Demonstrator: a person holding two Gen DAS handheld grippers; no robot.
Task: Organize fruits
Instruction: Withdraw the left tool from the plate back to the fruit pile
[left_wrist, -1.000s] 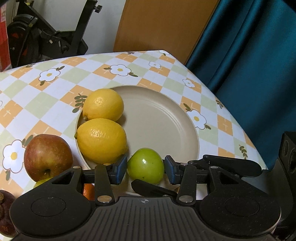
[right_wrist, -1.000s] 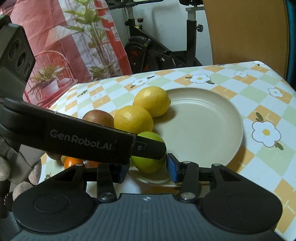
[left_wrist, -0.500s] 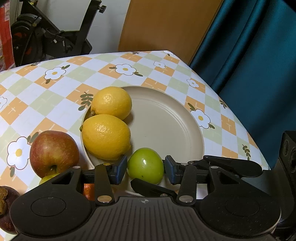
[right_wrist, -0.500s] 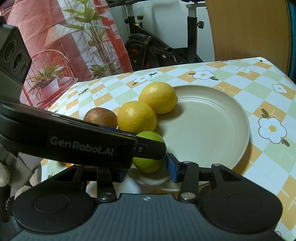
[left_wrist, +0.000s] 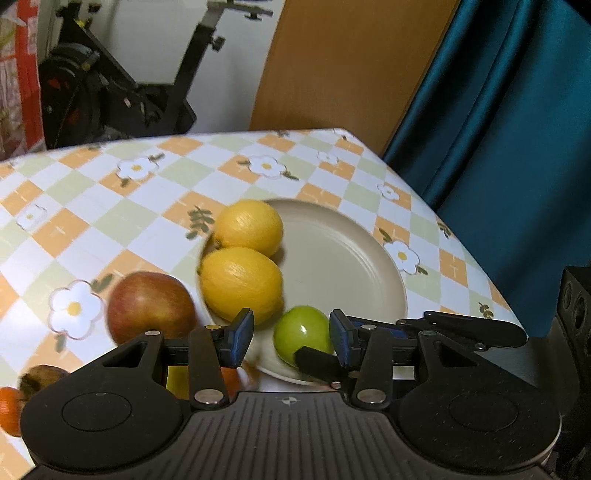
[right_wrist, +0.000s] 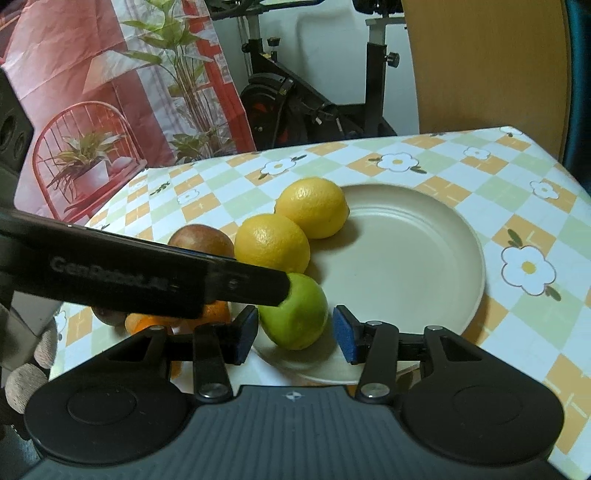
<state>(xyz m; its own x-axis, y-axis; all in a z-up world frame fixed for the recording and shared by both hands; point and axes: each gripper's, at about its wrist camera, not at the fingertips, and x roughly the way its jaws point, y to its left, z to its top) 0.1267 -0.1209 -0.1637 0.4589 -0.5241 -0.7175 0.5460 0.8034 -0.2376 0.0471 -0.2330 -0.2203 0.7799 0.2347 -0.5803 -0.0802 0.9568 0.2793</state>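
My left gripper (left_wrist: 291, 339) is matte black plastic: a ribbed housing, two round discs at the corners, silver screws on the link arms, and blue pads lining the jaws. My right gripper (right_wrist: 293, 334) is built the same, with a small compass-like mark at the centre of its ribbed housing. One long black finger (right_wrist: 147, 280) crossing my right view carries grey "GenRobot.AI" lettering. At the left edge I see a knitted glove (right_wrist: 33, 362).

Plate's (right_wrist: 424, 258) right half bare, lemons (right_wrist: 273, 247) crowd left rim, apple (right_wrist: 201, 242) probably just beyond
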